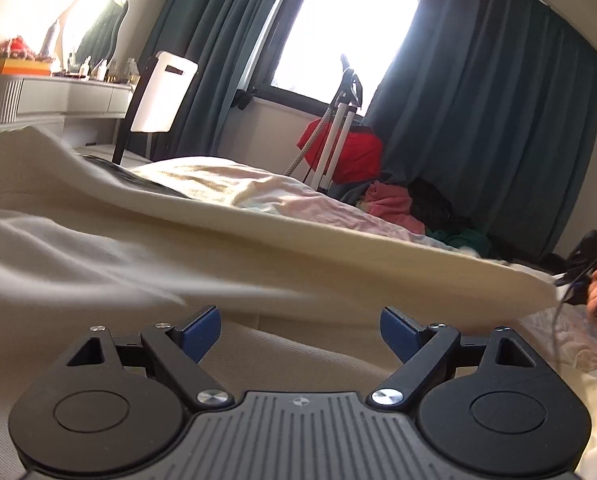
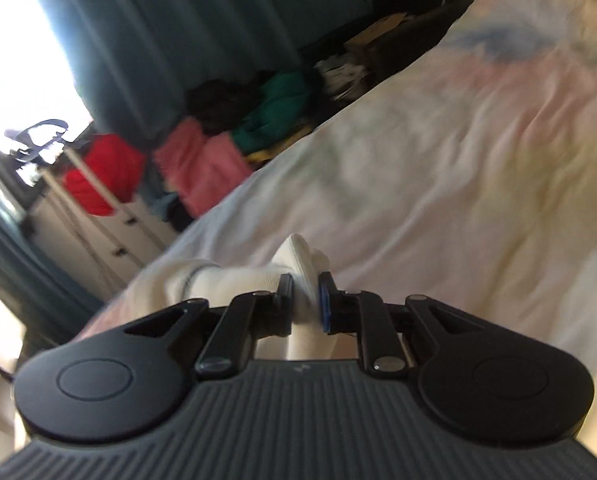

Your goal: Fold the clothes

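A cream knit garment (image 1: 258, 236) lies across the bed, one edge lifted in a taut line toward the right. My left gripper (image 1: 300, 330) is open and empty, low over the cloth, blue pads (image 1: 202, 330) wide apart. My right gripper (image 2: 304, 300) is shut on a bunched corner of the cream garment (image 2: 298, 264) and holds it above the bed. It also shows at the right edge of the left wrist view (image 1: 570, 284), with the hand holding it.
The bed has a pastel tie-dye sheet (image 2: 478, 140). A pile of pink, green and red clothes (image 2: 202, 160) lies beside it, with a steamer stand (image 1: 338, 120), dark curtains (image 1: 478, 100), a white chair (image 1: 162, 92) and a dressing table (image 1: 50, 96).
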Demonstrator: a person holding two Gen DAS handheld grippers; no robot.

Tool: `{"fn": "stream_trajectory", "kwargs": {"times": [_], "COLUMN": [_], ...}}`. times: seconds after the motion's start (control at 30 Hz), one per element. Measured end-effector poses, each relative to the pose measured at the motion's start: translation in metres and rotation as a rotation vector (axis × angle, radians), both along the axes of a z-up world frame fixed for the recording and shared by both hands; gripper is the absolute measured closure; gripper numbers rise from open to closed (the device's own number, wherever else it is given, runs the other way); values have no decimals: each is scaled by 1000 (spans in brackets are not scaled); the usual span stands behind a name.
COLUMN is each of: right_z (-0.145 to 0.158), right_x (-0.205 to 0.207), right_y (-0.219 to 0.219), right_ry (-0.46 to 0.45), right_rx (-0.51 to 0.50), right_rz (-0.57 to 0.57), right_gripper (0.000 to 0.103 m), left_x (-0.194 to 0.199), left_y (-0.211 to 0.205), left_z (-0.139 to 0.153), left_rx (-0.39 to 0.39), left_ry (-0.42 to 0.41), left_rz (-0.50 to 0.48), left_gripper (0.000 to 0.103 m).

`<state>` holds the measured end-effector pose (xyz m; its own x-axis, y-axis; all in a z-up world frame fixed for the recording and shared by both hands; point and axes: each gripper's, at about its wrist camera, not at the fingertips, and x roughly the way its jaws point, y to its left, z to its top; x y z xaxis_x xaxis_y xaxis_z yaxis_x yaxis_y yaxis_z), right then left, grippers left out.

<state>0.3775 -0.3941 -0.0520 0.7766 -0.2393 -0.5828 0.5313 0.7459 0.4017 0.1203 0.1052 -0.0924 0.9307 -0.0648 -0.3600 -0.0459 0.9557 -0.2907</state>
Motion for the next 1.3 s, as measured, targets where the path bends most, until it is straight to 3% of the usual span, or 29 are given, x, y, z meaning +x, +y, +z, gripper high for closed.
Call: {"fn": "stream_trajectory", "kwargs": {"times": [0.07,0.2,0.3,0.37,0.47,0.53,0.63,0.67,0.87,0.97,1.0,1.13,1.3], "right_z": [16,49,45,23,-26,-59,-94,-96,-44,-32,-30,-24,-18], "right_x": [14,17,2,-14,-49,-79,-130,-140,-198,-240,-250,-252,-257], "right_y": [-6,4,15,7,-15,-34,-55,-57,-26,4,13,37,26], "right_ry": [54,-26,-42,-13,56,51,-30,-10,-57,-73,-64,6,-32], "right_rx": [-56,-115,-231,-213,-91,49,250,274,275,252,236,100,8], "right_rz": [-10,35,77,70,92,113,90,68,90,42,24,78,28], "right_gripper": [87,88,88,87,85,85,73,68,65,42,39,40,41], "left_x": [0,2,6,8,9,9,8,7,5,3,0,-13,-12], "left_y": [-3,-7,-8,-8,-7,-10,-18,-21,-36,-43,-46,-70,-123], "left_z": [0,0,-3,-4,-6,-8,-10,-11,-14,-16,-15,-13,-5], "left_rx": [19,45,59,56,61,78,123,137,226,270,289,374,496], "left_ry": [-2,3,13,19,16,17,19,19,22,24,28,41,13], "left_rz": [-2,7,12,11,-1,-16,-37,-44,-87,-109,-118,-174,-282], "left_gripper": [14,14,14,14,14,14,14,14,14,14,14,14,14]}}
